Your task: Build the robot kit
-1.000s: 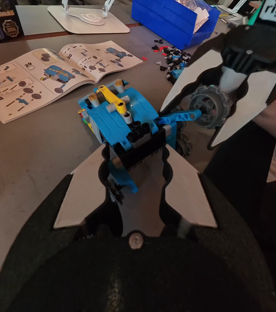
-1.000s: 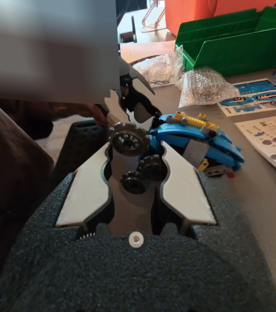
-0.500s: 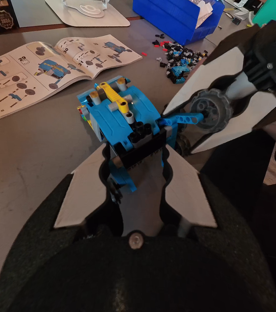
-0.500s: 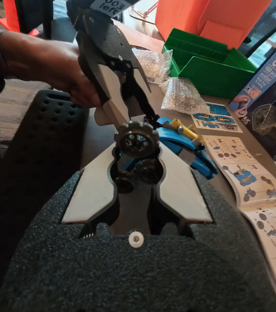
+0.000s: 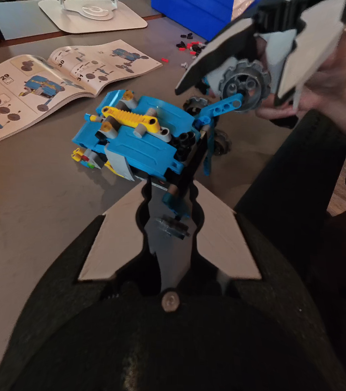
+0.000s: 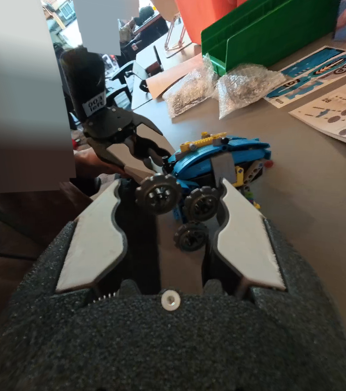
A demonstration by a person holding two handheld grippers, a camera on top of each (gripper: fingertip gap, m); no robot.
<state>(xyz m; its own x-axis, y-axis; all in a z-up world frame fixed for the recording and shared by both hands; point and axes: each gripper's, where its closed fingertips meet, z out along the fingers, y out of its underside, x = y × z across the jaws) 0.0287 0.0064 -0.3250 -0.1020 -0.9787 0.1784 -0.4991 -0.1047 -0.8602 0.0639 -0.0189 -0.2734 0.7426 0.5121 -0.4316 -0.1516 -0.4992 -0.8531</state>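
A blue and yellow brick-built vehicle [image 5: 142, 137] rests on the grey table [image 5: 30, 201]. My left gripper [image 5: 168, 186] is shut on its black rear end; it also shows in the right wrist view [image 6: 151, 160]. A grey toothed wheel [image 5: 244, 84] sits on the end of a blue arm [image 5: 220, 108] that sticks out of the vehicle's side. My right gripper [image 6: 171, 182] is open, its fingers standing apart on either side of that wheel [image 6: 158, 195] without pressing it. Two smaller dark wheels [image 6: 201, 206] sit below on the same side of the vehicle [image 6: 220, 156].
An open instruction booklet [image 5: 62, 80] lies beyond the vehicle. A blue bin [image 5: 193, 19] and a pile of small loose parts [image 5: 189, 45] are at the back. A green bin [image 6: 273, 36] and bubble-wrap bags [image 6: 246, 88] stand farther off. The table edge runs close by the wheels. The tips of one gripper are about 8 cm away from the tips of the other.
My right gripper, which was shut on the grey wheel, has opened; the wheel stays on the blue arm. My left gripper has swung around to the vehicle's right and still holds it.
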